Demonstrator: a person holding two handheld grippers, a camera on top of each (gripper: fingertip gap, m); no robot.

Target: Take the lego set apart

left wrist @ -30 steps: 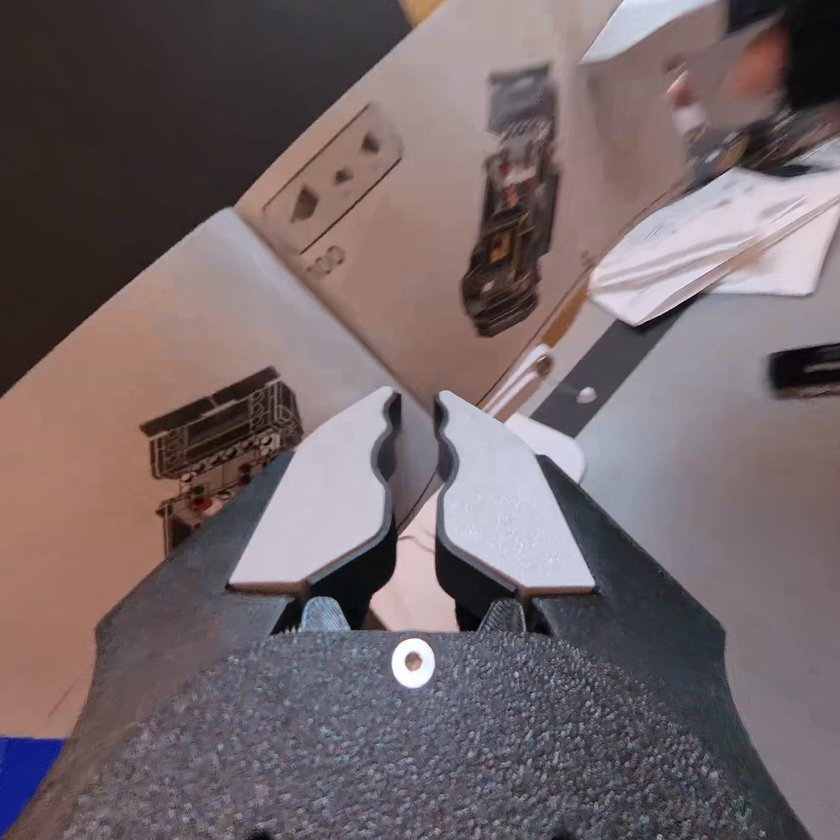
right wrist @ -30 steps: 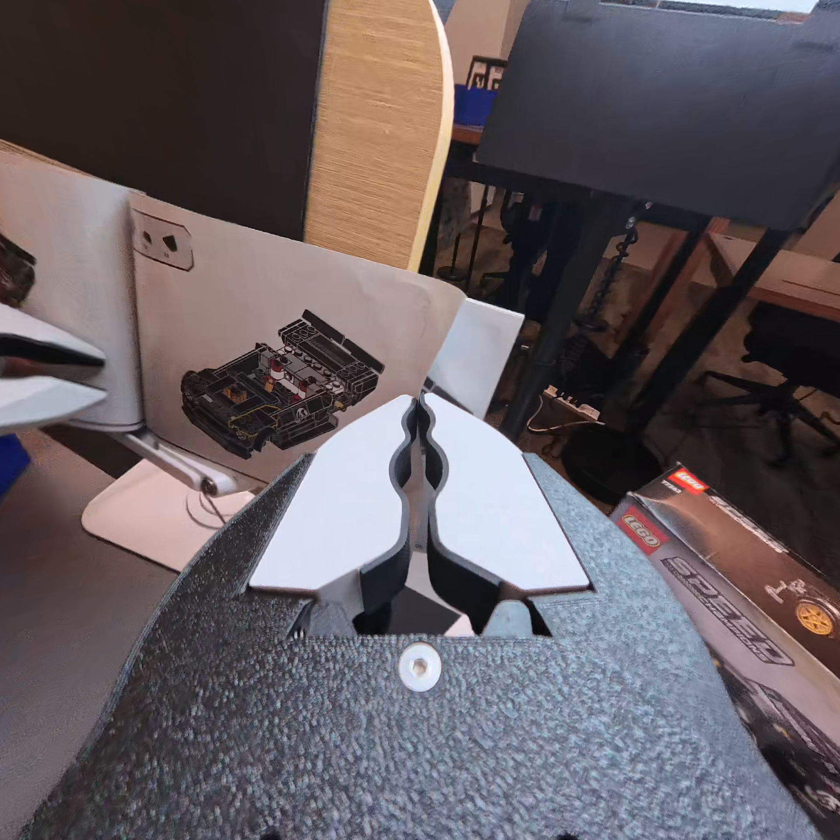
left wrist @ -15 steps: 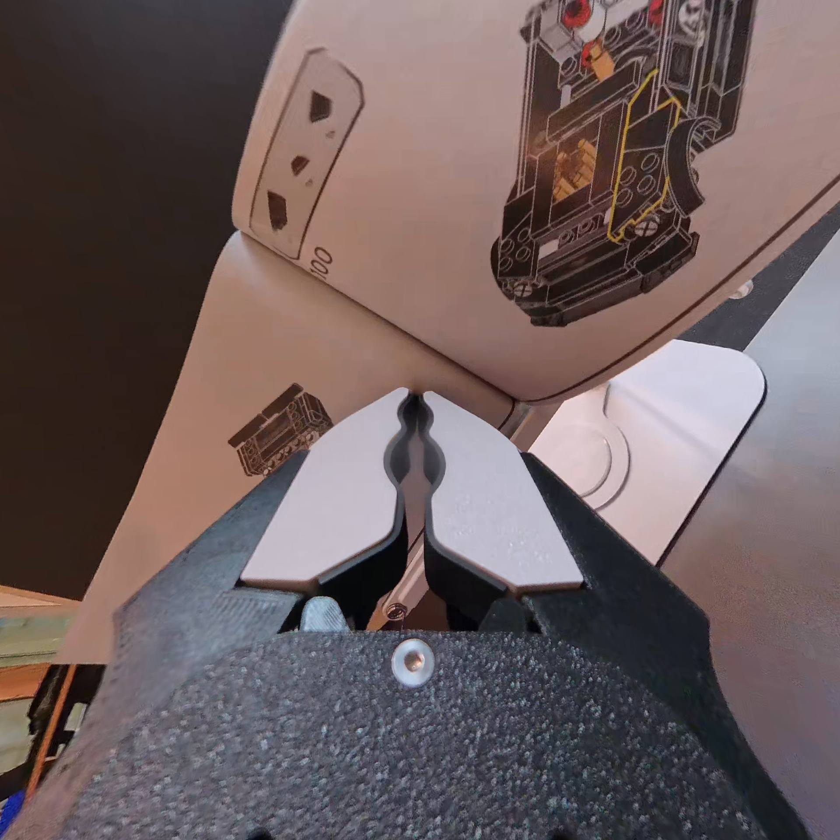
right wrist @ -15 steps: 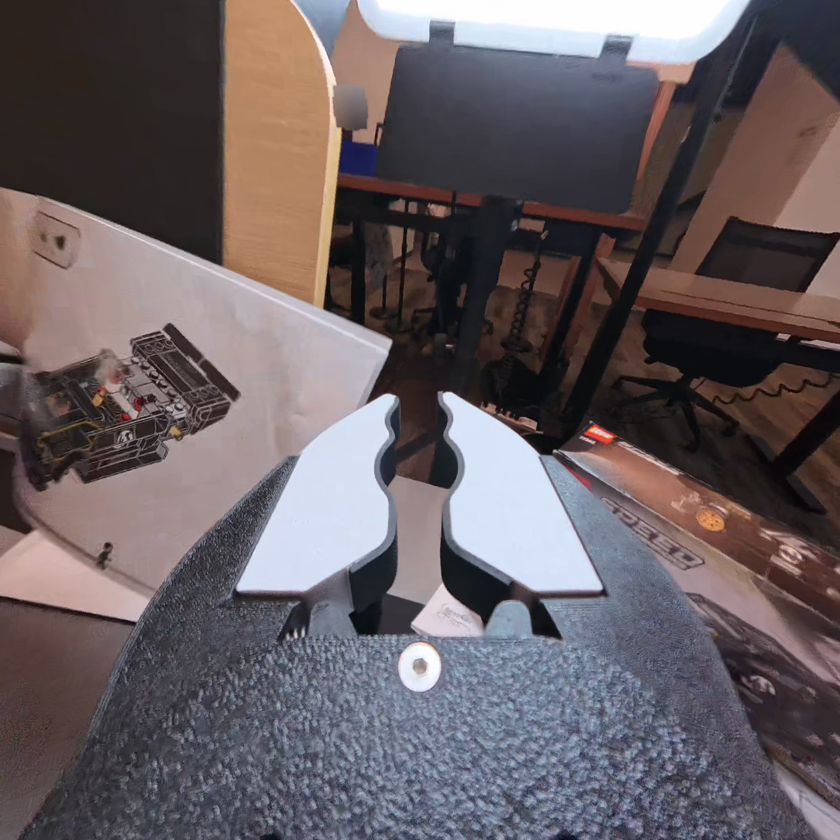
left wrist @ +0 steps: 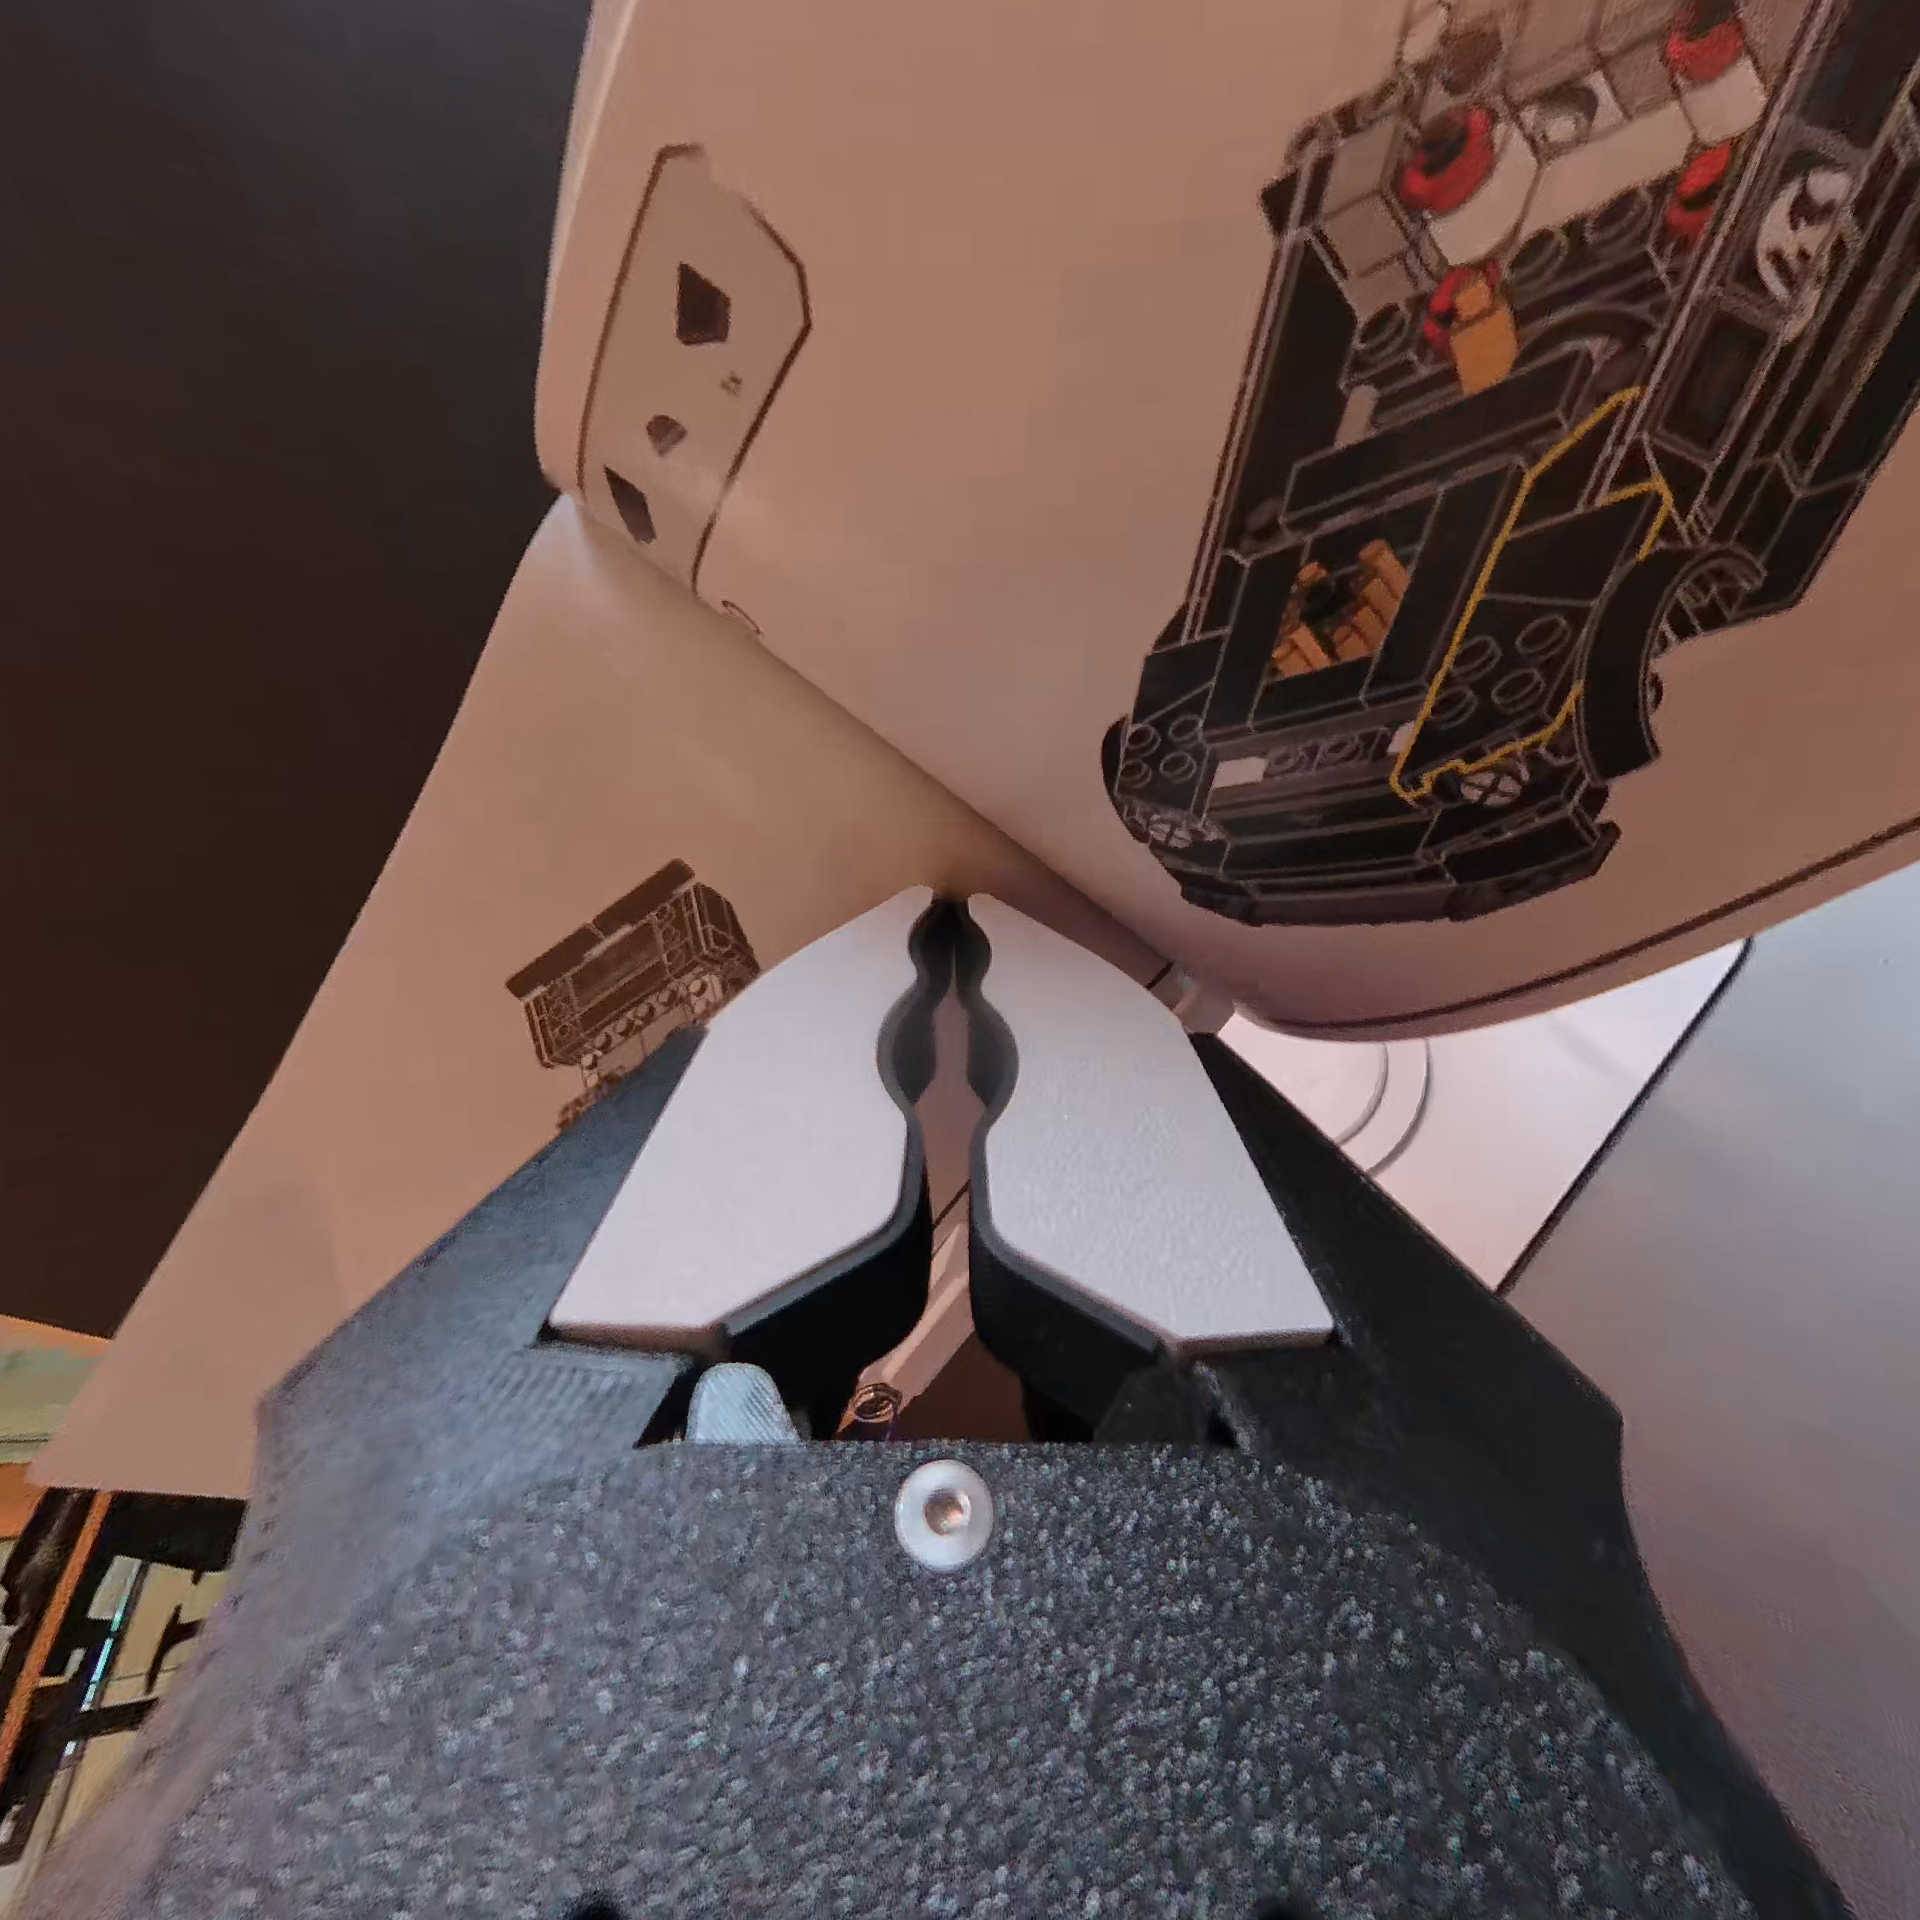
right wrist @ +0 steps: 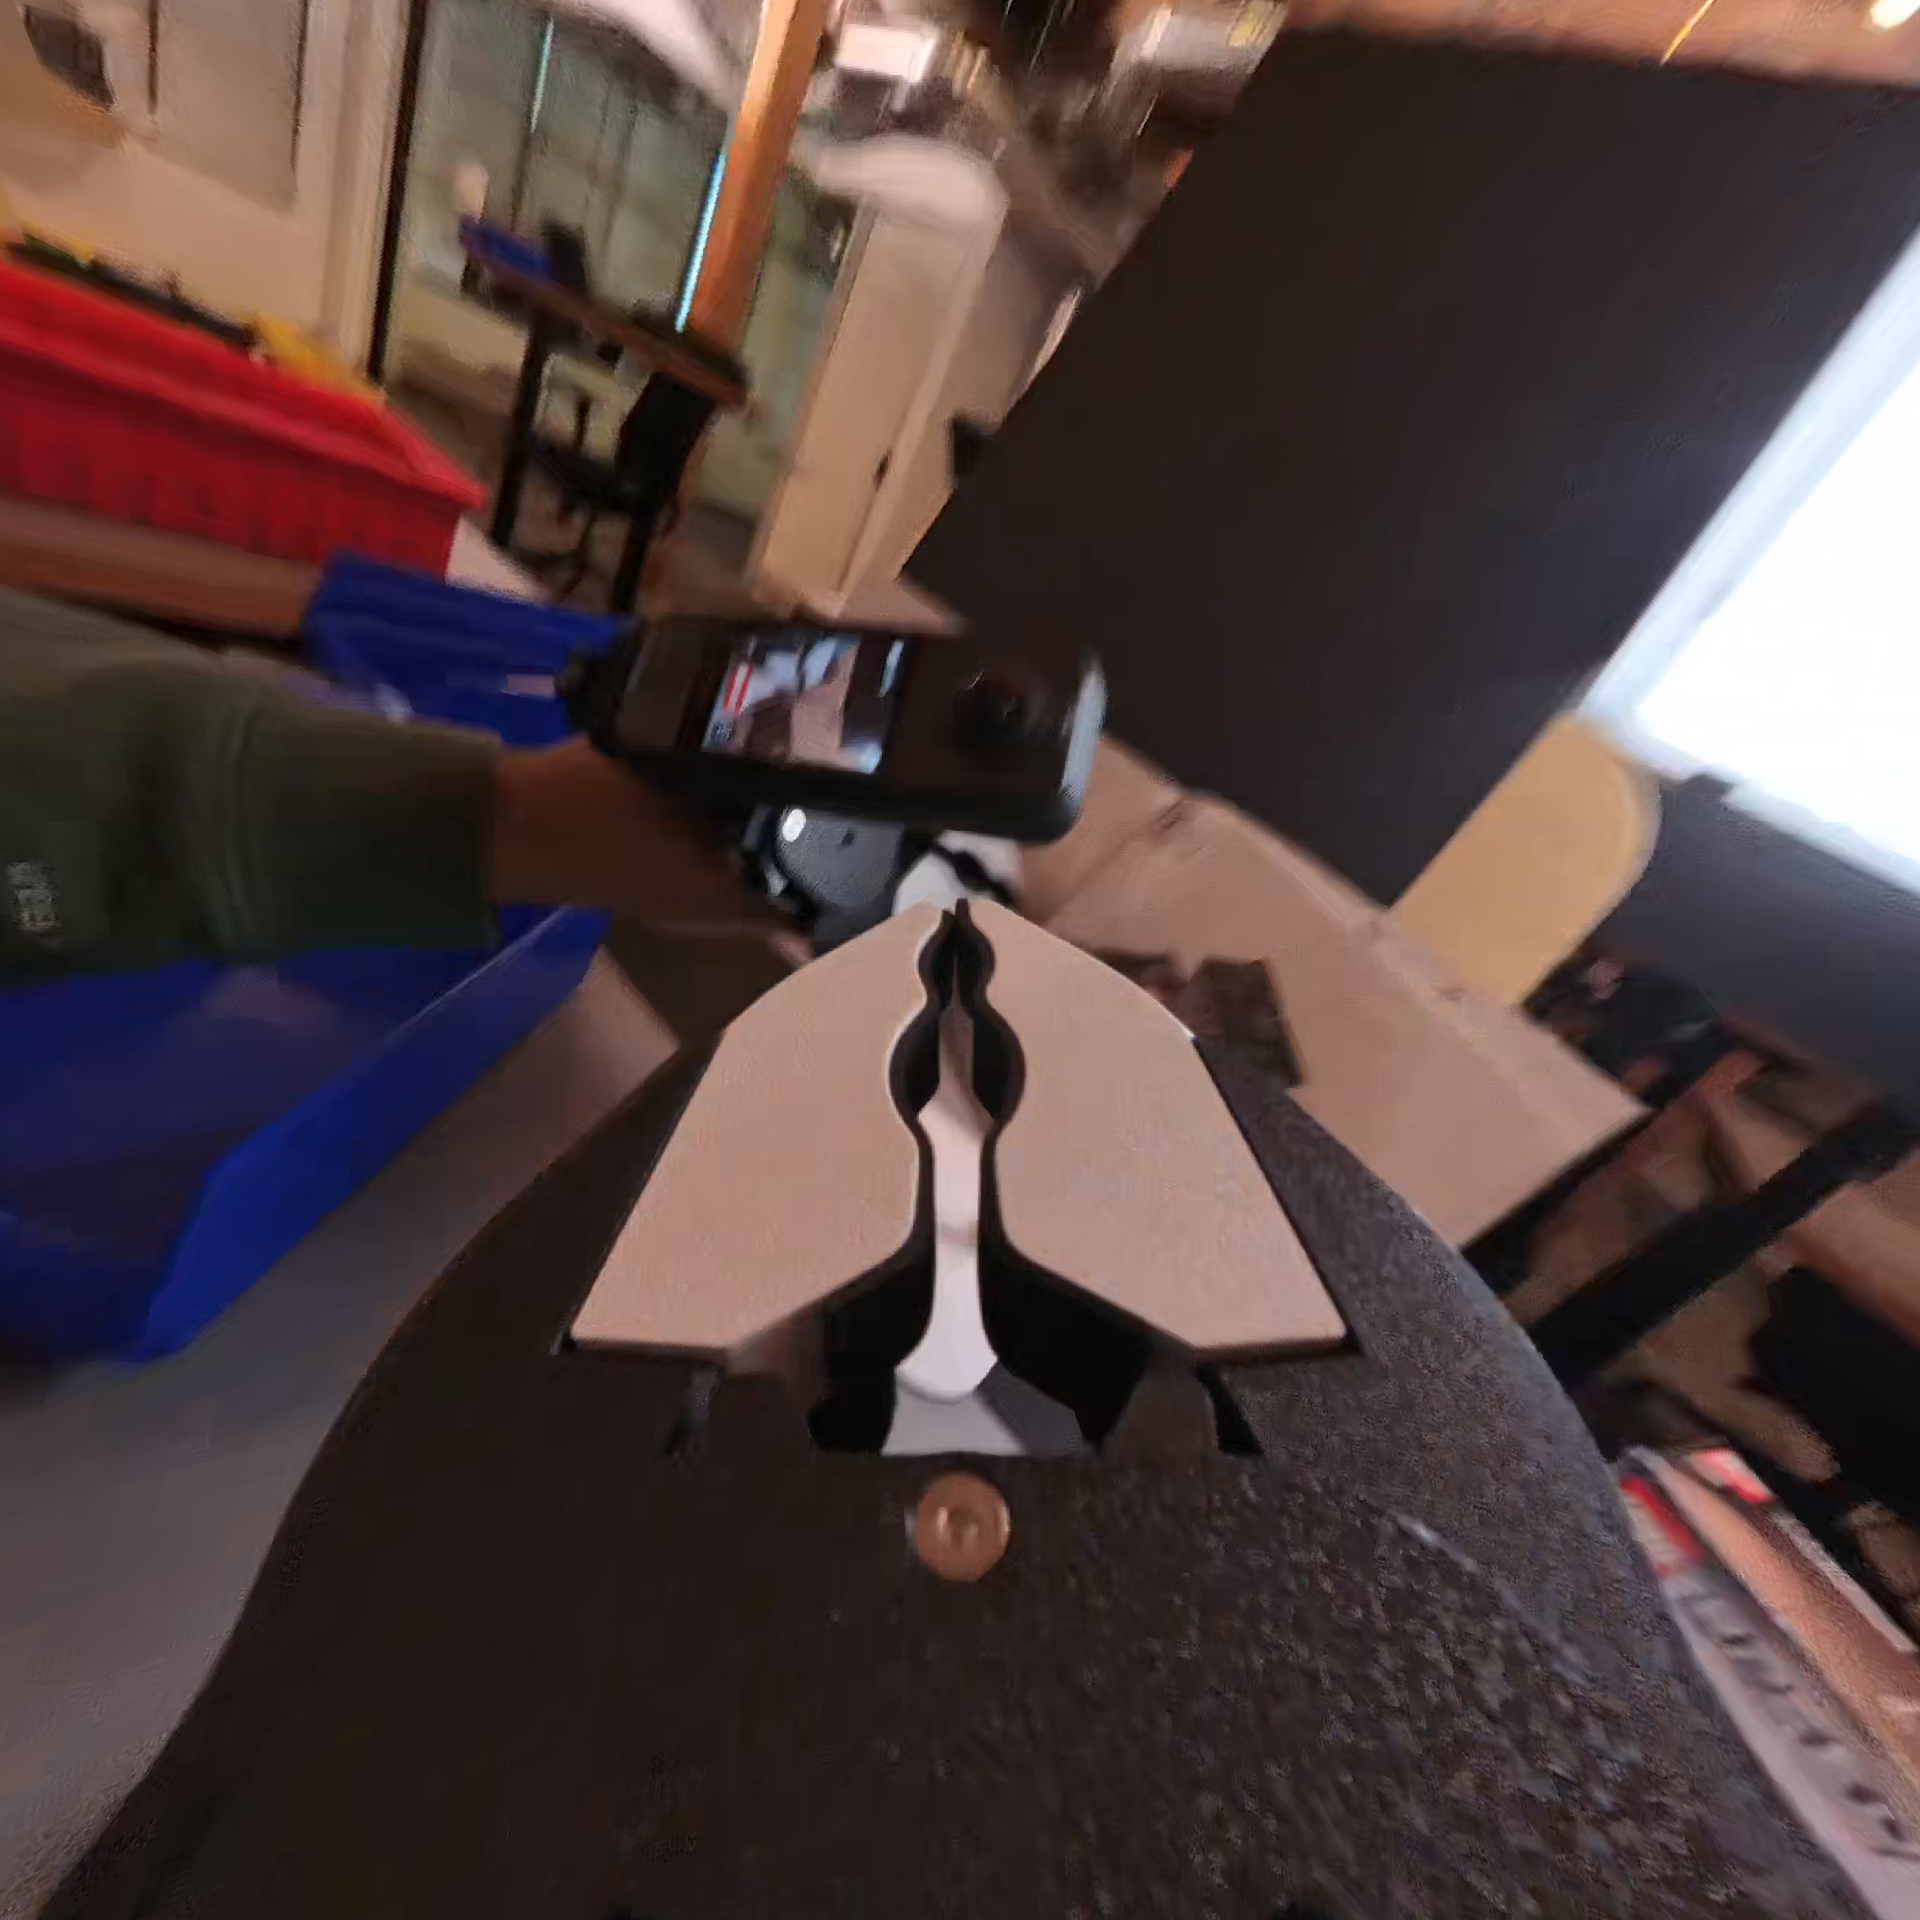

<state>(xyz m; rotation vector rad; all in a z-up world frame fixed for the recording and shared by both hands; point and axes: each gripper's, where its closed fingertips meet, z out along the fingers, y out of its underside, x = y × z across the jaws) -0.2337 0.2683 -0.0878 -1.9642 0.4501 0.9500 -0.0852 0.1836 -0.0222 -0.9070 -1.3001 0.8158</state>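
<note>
Left tongs clenched, seemingly pinching booklet page; right tongs clenched, empty; page-turning step; model unseen; next needing to find model.

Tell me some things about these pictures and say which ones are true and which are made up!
1. The left gripper is shut. True: its tips meet right at the fold of the open instruction booklet.
2. The booklet page shows a drawing of a black car. True.
3. The right gripper is holding a lego brick. False: its jaws are closed and no brick shows between them.
4. The bin beside the right gripper is green. False: it is blue.
5. A person's dark green sleeve shows in the right wrist view. True.
</note>
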